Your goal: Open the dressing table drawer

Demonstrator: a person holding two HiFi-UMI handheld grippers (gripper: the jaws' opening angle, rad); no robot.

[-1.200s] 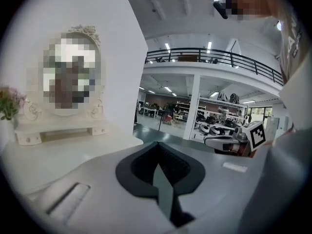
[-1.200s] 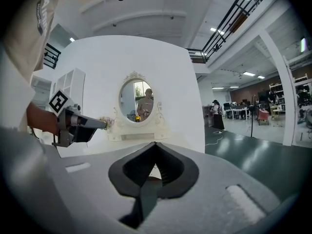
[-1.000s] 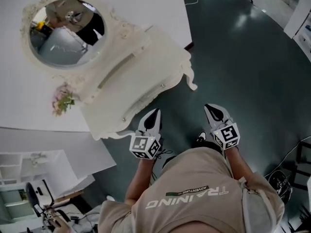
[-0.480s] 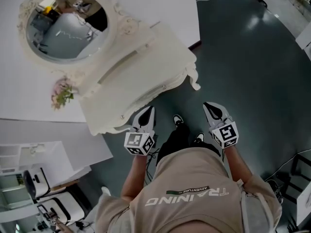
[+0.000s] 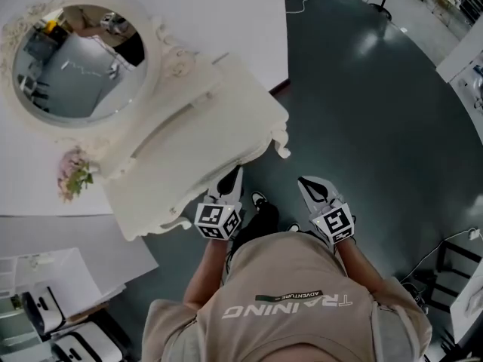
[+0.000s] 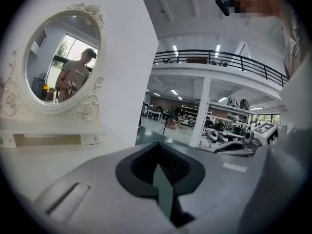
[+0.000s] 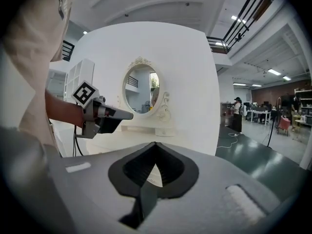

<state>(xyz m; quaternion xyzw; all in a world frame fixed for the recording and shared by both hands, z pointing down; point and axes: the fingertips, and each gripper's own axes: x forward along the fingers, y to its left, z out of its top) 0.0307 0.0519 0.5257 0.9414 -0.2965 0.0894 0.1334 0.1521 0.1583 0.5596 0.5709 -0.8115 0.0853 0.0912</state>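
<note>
The cream dressing table (image 5: 189, 130) with its oval mirror (image 5: 75, 62) stands at the upper left of the head view. Its drawer front is hidden under the top from above. My left gripper (image 5: 233, 174) is shut and empty, its tips right at the table's front edge. In the left gripper view the mirror (image 6: 58, 62) and table top (image 6: 44, 155) lie ahead to the left of that gripper (image 6: 158, 165). My right gripper (image 5: 304, 182) is shut and empty, over the floor to the right of the table. In its own view this gripper (image 7: 155, 165) faces the mirror (image 7: 141, 89), with the left gripper (image 7: 105, 117) beside the table top (image 7: 122, 143).
A white wall panel (image 5: 226, 13) backs the table. Dark green floor (image 5: 362, 111) spreads to the right. Pink flowers (image 5: 74, 176) sit by the mirror's base. White shelving (image 5: 45, 277) stands at the lower left. The person's black shoe (image 5: 256, 219) is between the grippers.
Both grippers have moved closer to the dressing table. The left one has gone from just off the table's front to right against its edge. Both have stayed shut.
</note>
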